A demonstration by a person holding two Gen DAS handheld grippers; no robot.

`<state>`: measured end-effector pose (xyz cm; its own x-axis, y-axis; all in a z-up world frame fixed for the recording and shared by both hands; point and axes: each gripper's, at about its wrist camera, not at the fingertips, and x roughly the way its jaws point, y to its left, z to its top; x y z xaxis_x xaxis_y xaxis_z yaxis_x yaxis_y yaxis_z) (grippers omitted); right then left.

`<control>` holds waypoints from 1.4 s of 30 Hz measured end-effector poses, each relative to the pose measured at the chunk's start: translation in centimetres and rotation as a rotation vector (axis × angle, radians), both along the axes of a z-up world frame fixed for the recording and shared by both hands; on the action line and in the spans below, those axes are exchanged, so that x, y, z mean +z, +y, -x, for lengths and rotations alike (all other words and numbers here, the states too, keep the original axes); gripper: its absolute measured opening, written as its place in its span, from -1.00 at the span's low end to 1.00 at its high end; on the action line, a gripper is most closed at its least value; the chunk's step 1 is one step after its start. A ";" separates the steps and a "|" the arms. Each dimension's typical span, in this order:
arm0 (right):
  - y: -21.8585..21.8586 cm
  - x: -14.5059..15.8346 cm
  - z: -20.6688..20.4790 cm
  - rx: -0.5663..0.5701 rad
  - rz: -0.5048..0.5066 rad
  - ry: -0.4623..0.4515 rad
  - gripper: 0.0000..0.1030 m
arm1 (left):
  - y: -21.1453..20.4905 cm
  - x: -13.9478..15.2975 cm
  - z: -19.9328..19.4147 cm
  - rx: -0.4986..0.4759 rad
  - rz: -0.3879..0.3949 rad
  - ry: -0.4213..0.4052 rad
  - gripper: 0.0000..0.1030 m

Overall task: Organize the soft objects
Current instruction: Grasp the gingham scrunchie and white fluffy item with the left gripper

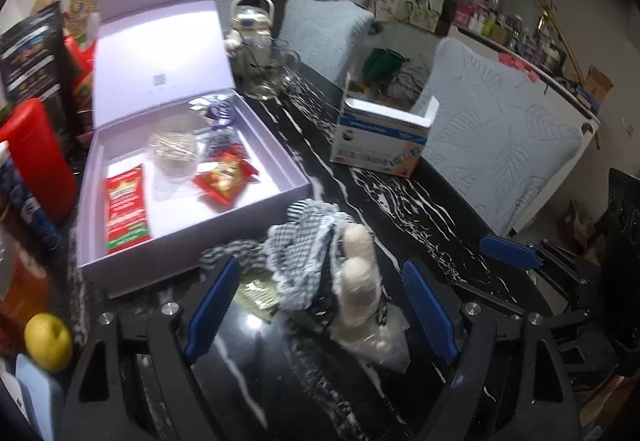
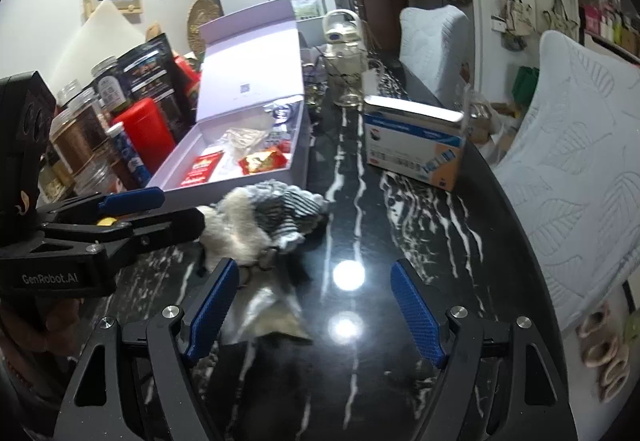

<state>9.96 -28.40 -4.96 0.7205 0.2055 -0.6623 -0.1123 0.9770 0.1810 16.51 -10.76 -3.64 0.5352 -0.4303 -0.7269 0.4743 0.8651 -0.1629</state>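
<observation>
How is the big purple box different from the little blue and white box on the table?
The purple box is wide and shallow; the blue and white box is smaller and taller. The purple box has a lid standing up behind it; the blue and white box has only a small flap raised. Snack packets lie in the purple box; the blue and white box's inside is hidden. Both sit open on the black marble table.

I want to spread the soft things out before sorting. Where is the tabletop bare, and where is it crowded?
Bare black marble runs from the checked cloth pile toward the near edge, and between the open lilac box and the blue-and-white carton. Crowded: jars and bottles left of the box, and the glassware behind it.
</observation>
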 end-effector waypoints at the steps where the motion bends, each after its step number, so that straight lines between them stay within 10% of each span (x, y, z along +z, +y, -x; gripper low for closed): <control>1: -0.4 -0.2 -0.1 -0.006 0.000 0.003 0.53 | -0.5 -0.3 -0.3 -0.006 -0.005 0.007 0.63; 13: -2.7 -2.4 -2.0 -0.035 -0.017 0.055 0.53 | -4.6 -4.4 -3.9 -0.023 -0.148 0.079 0.63; 17: -3.0 -2.6 -1.9 -0.038 -0.022 0.060 0.53 | -4.6 -4.5 -3.7 -0.021 -0.171 0.042 0.20; 42: 2.2 -2.2 -1.2 0.066 -0.018 0.066 0.53 | 6.2 -0.2 1.8 0.111 0.019 0.005 -0.02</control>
<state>11.13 -26.17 -7.19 0.6596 0.2635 -0.7039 -0.1633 0.9644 0.2080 14.70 -4.58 -3.83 0.5767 -0.3828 -0.7217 0.3753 0.9088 -0.1821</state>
